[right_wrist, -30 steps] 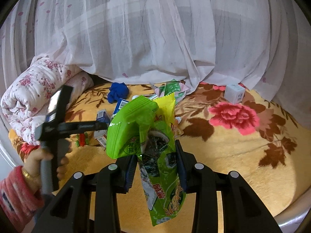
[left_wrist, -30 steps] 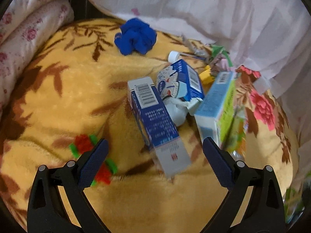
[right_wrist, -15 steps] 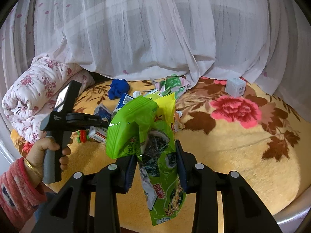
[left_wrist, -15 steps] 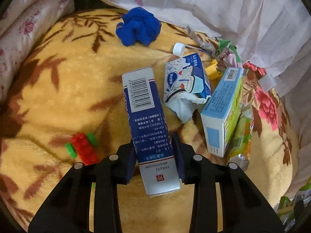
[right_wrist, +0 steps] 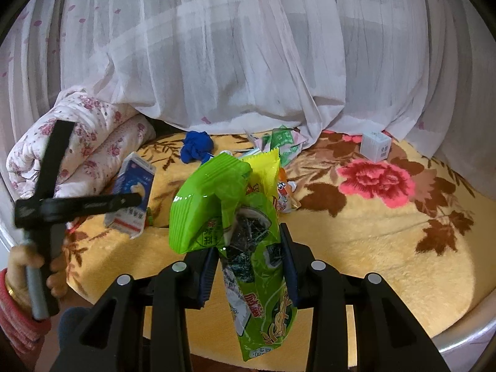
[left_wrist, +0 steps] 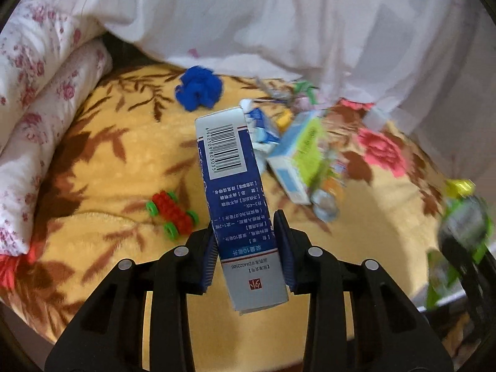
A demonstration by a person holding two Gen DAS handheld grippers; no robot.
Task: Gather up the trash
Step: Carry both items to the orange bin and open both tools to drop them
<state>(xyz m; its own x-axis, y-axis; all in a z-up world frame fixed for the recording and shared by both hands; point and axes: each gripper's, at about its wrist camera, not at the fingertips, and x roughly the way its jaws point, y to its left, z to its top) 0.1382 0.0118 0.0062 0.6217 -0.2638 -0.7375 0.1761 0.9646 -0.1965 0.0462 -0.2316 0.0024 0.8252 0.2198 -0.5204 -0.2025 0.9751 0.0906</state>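
The bed (right_wrist: pixel 387 232), spread with a yellow floral blanket, is only partly cleared. Judging by what lies on it, most of the collecting is left: a loose pile of trash (left_wrist: pixel 303 161) sits near the white curtain (right_wrist: pixel 248 46), with a light blue and green box, a crumpled blue carton and torn wrappers, and a small white box (right_wrist: pixel 375 147) stands apart to the right. Two pieces are already picked up. The right gripper (right_wrist: pixel 249 272) is clenched on a bunch of green snack wrappers (right_wrist: pixel 245 232), which stick up and hang down between its pads. The left gripper (left_wrist: pixel 246 254) has just been closing and now grasps the blue and white box (left_wrist: pixel 238 201) near its lower end, lifted clear of the blanket, its barcode end pointing away toward the pile. A red and green toy (left_wrist: pixel 172 214) and a blue cloth (left_wrist: pixel 198 91) lie to the left.
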